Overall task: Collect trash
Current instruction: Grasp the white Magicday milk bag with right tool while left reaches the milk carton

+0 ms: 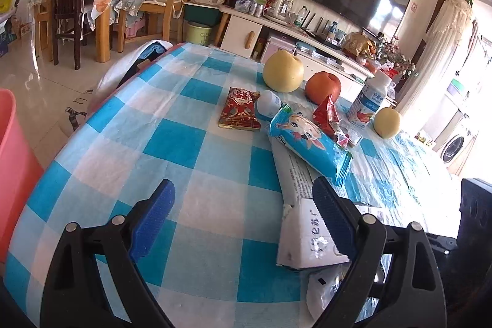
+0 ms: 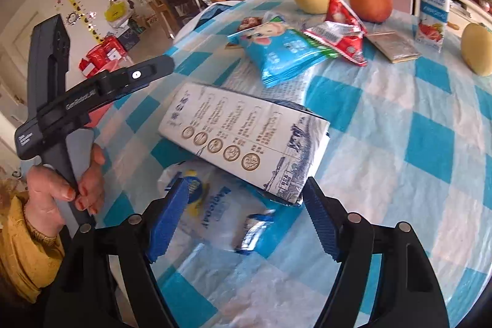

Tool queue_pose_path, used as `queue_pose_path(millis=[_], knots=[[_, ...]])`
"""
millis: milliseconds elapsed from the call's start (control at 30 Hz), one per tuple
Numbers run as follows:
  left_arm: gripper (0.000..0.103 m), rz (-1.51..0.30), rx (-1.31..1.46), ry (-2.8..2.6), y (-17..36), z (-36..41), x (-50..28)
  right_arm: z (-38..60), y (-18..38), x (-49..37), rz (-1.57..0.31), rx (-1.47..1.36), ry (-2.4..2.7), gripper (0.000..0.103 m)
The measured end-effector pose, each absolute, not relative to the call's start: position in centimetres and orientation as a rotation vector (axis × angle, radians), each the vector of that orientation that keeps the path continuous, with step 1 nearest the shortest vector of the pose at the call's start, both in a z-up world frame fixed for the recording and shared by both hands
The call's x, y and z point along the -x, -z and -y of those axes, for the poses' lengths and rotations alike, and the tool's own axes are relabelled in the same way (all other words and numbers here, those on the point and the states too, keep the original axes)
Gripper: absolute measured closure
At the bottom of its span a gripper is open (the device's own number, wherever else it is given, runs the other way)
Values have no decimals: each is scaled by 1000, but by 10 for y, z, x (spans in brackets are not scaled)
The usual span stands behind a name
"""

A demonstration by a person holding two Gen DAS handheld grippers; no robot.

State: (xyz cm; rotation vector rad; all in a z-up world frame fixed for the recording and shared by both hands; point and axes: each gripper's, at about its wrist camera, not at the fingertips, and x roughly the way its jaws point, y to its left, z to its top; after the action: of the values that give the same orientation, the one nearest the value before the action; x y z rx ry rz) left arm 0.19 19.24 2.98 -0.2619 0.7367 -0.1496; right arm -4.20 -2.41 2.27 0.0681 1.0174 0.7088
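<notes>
Both claws gape wide, empty: right claw (image 2: 243,214) over a white plastic bag (image 2: 212,205), left claw (image 1: 243,211) beside a flattened carton (image 1: 310,239) on the checked surface (image 1: 172,143).

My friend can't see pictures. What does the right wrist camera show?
The open right hand-held gripper hovers over a crumpled white plastic bag and a flattened white-and-blue carton on a blue checked tablecloth. Farther back lie snack wrappers, fruit and a yogurt bottle; a hand holds the other gripper at left.
</notes>
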Motion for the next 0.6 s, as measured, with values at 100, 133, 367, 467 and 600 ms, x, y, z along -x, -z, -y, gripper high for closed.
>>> queue_pose_path(millis=[100, 133, 367, 467, 600], knots=[[12, -736, 266, 137, -30, -197, -1, 6, -25, 56, -1014, -95, -816, 27], [12, -735, 269, 133, -30, -199, -1, 0, -26, 61, -1011, -96, -850, 27], [12, -762, 320, 146, -28, -207, 2, 1, -42, 73, -930, -3, -823, 27], [12, -782, 371, 210, -26, -205, 3, -1, -38, 76, -919, 108, -780, 27], [12, -838, 477, 283, -18, -197, 5, -20, -25, 91, -920, 247, -830, 28]])
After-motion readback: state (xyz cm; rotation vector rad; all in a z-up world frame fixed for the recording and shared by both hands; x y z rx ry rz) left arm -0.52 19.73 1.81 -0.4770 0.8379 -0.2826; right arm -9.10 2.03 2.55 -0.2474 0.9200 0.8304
